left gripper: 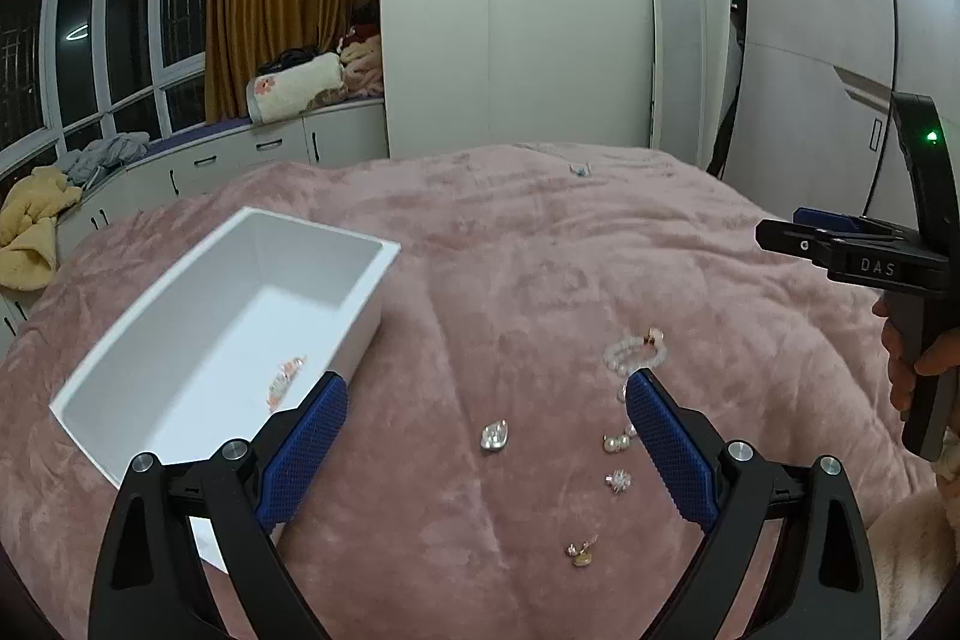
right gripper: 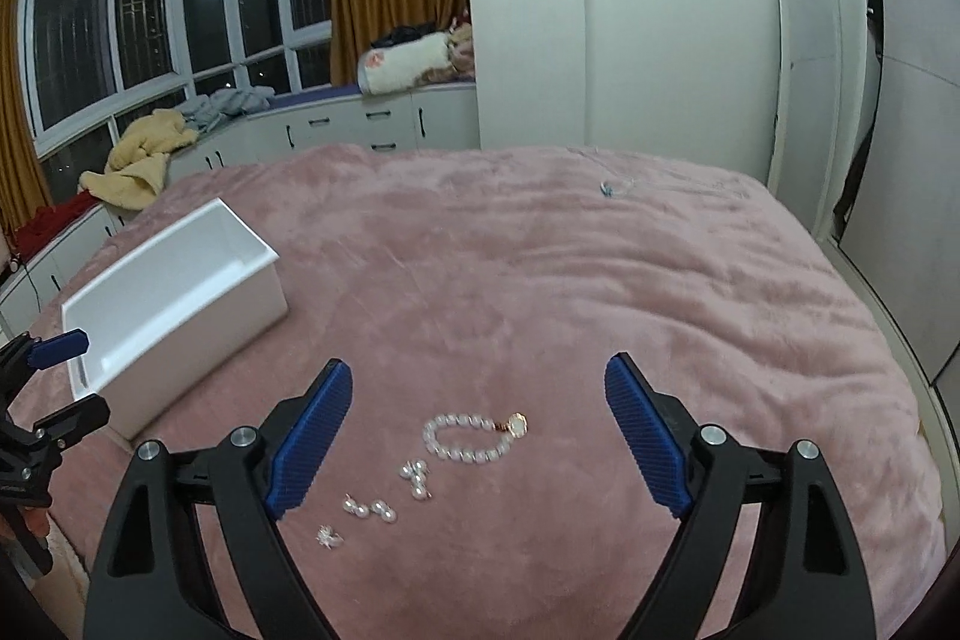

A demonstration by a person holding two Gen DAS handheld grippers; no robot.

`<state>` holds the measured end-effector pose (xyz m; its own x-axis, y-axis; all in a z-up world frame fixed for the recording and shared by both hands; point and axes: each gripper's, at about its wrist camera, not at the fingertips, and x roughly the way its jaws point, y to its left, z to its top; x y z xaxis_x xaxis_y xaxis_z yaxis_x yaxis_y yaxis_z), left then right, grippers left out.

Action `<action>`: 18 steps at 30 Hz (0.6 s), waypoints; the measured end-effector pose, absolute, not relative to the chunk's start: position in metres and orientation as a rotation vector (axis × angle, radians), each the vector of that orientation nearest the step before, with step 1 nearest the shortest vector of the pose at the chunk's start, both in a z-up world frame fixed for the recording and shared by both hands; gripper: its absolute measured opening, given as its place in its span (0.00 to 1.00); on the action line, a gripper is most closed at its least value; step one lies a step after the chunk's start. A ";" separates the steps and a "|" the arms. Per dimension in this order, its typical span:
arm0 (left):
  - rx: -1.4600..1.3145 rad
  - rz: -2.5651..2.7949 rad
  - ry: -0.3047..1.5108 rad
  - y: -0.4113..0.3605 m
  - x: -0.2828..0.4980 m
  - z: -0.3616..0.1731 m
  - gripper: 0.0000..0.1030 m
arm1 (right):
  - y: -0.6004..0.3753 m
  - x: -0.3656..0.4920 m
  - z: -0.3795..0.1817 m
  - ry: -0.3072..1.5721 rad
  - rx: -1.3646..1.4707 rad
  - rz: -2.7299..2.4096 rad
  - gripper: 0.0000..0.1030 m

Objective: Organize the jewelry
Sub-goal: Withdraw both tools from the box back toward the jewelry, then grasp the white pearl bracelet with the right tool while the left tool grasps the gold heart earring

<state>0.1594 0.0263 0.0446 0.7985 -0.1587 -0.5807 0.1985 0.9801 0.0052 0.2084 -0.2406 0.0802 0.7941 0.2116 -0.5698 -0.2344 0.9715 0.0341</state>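
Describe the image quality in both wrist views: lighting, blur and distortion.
Left wrist view: dim indoor light, strong fisheye bending with black corners; the white box is slightly smeared, and the green light on the right gripper glares. Right wrist view: same bending; the pearl bracelet is fairly sharp, the box softer, and the windows are dark with a lamp reflection.

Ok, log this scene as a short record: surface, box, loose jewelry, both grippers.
surface: pink blanket on a bed
box: white box, open top, one small piece inside
loose jewelry: pearl bracelet, pearl earrings, silver pendant, all on the blanket
left gripper: open, empty
right gripper: open, empty, bracelet just ahead of it
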 end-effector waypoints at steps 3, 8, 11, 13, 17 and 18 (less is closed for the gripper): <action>0.076 -0.199 0.643 0.025 0.164 0.031 0.92 | -0.242 0.216 0.065 0.632 -0.045 0.218 0.83; 0.085 -0.226 0.700 0.020 0.171 0.007 0.92 | -0.246 0.233 0.042 0.671 -0.021 0.168 0.80; 0.077 -0.262 0.751 0.018 0.176 -0.012 0.92 | -0.248 0.243 0.026 0.699 -0.002 0.141 0.78; 0.077 -0.277 0.772 0.016 0.177 -0.021 0.92 | -0.249 0.249 0.017 0.714 0.002 0.129 0.77; 0.093 -0.304 0.798 0.009 0.179 -0.039 0.92 | -0.250 0.259 0.002 0.742 0.004 0.108 0.75; 0.097 -0.310 0.803 0.008 0.178 -0.041 0.92 | -0.250 0.261 -0.002 0.749 0.005 0.105 0.75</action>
